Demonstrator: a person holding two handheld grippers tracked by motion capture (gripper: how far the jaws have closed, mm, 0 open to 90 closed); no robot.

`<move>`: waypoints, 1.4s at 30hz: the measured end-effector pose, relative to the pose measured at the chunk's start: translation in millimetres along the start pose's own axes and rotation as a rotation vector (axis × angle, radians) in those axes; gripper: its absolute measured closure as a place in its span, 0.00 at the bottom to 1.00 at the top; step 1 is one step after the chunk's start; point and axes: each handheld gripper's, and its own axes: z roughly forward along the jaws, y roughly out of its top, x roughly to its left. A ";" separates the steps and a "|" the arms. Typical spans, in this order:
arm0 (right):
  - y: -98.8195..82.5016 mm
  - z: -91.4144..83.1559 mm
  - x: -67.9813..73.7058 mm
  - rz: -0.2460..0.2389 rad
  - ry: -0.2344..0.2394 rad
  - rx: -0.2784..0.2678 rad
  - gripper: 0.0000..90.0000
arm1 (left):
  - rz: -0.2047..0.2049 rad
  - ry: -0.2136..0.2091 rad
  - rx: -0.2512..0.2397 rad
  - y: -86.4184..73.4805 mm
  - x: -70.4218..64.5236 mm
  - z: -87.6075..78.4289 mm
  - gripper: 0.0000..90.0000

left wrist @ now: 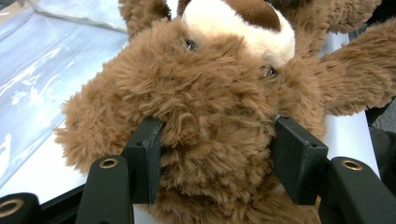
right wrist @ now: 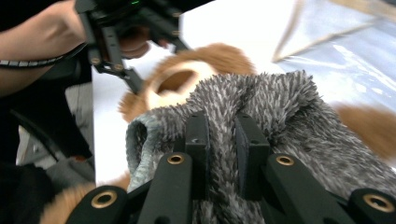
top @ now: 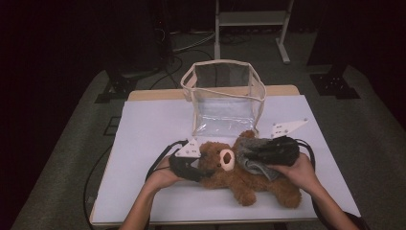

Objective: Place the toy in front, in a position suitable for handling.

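We note a brown plush bear (top: 239, 177) lying on its back near the table's front edge, head to the left, cream muzzle (top: 227, 158) facing up, legs reaching right. A grey fuzzy garment (top: 256, 155) sits bunched over its torso, pinched into a fold at its top.

Both grippers, left (top: 191, 165) and right (top: 275, 149), are showing black frames with brass-ringed rivets, square black pads (left wrist: 299, 158), a grey three-cornered plate on top and trailing black cables; the forearms are showing bare, without sleeves
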 end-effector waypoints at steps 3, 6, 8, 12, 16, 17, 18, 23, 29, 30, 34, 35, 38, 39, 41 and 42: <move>7.3 11.6 12.6 -0.049 -0.001 0.041 0.85 | 0.015 0.010 0.023 4.9 -1.8 6.4 0.45; 4.3 4.4 20.5 -0.051 -0.016 0.054 0.86 | 0.019 0.019 0.026 2.9 -0.4 2.1 0.44; -2.2 -3.6 23.5 -0.046 -0.034 0.064 0.86 | 0.018 0.025 0.023 1.3 -0.1 -0.2 0.43; -20.9 -24.0 27.0 -0.015 -0.058 0.059 0.86 | 0.041 0.035 0.012 0.8 -1.7 -5.4 0.40; -33.4 -40.3 27.7 0.010 -0.097 0.032 0.86 | 0.054 0.041 0.007 1.0 -2.5 -12.8 0.39; -35.8 -41.8 26.4 0.022 -0.099 0.025 0.86 | 0.056 0.040 0.013 0.3 -2.4 -13.1 0.39; -37.3 -41.9 24.6 0.030 -0.099 0.012 0.86 | 0.056 0.038 0.017 -0.6 -2.5 -12.4 0.41; -33.4 -33.1 12.4 0.025 -0.108 0.007 0.86 | 0.060 0.013 0.034 -5.7 -3.7 -1.1 0.46; -27.3 -28.0 -8.8 0.018 -0.129 0.025 0.87 | 0.061 -0.019 0.020 -6.2 -7.7 -0.2 0.46; -26.4 -27.6 -11.4 0.022 -0.123 0.027 0.87 | 0.063 -0.016 0.027 -6.1 -7.7 0.0 0.46; -18.6 -23.9 -11.7 0.013 -0.111 0.038 0.87 | 0.047 0.003 0.023 -7.4 -5.0 1.3 0.47; -15.8 -22.8 -9.4 0.003 -0.106 0.039 0.86 | 0.042 0.011 0.022 -7.3 -4.4 1.2 0.48; -4.5 -17.6 0.8 -0.031 -0.076 0.046 0.86 | 0.034 0.026 0.012 -4.9 -3.4 1.3 0.49; -1.1 -14.6 4.3 -0.044 -0.064 0.050 0.86 | 0.039 0.031 0.010 -2.1 -2.4 1.9 0.50; 12.2 0.8 16.7 -0.099 -0.028 0.068 0.86 | 0.032 0.036 0.008 2.2 -1.0 2.8 0.50; 16.0 5.1 20.0 -0.113 -0.020 0.071 0.86 | 0.041 0.037 0.013 3.8 0.2 2.8 0.50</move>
